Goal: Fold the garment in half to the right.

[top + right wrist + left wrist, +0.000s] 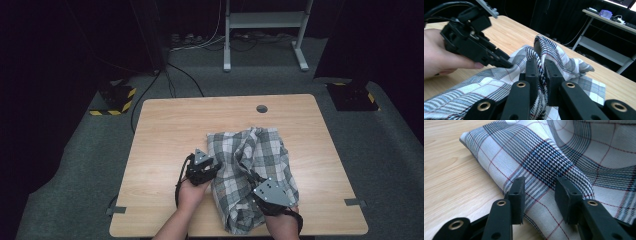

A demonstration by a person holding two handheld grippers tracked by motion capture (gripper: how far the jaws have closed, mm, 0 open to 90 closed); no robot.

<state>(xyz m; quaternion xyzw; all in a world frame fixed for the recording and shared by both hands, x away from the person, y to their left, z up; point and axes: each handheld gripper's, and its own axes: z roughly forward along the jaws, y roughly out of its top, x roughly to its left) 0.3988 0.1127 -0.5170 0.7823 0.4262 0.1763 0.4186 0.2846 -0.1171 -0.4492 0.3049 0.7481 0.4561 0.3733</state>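
Work in hand: handling a checked cloth (252, 175) on the wooden table (165, 130), apparently to spread or fold it.

Progress: early. The cloth is bunched, with no flat panel or tidy fold yet formed. 1 of 2 grips is made. The right gripper (539, 67) has its jaws pinched tight on a raised ridge of the fabric, which stands up between the pads. The left gripper (539, 188) has its jaws partly apart, straddling a fold at the cloth's near edge; the pads (517, 195) flank the fabric with daylight on both sides, so nothing is held there yet. What remains, in my judgement: close the left jaws on that edge, then draw the cloth out and lay it flat.

Position: the cloth lies on the right half of the table towards the person's side, its near end reaching almost to the table edge. The left gripper sits just beside its left edge; the right gripper rests on its lower right part.

Condition: woven fabric, light grey-white ground, dark grey and blue check bands, thin red lines. Heavily rumpled, several layers overlapping; whether it is a garment or a plain towel cannot be settled from the overhead view.
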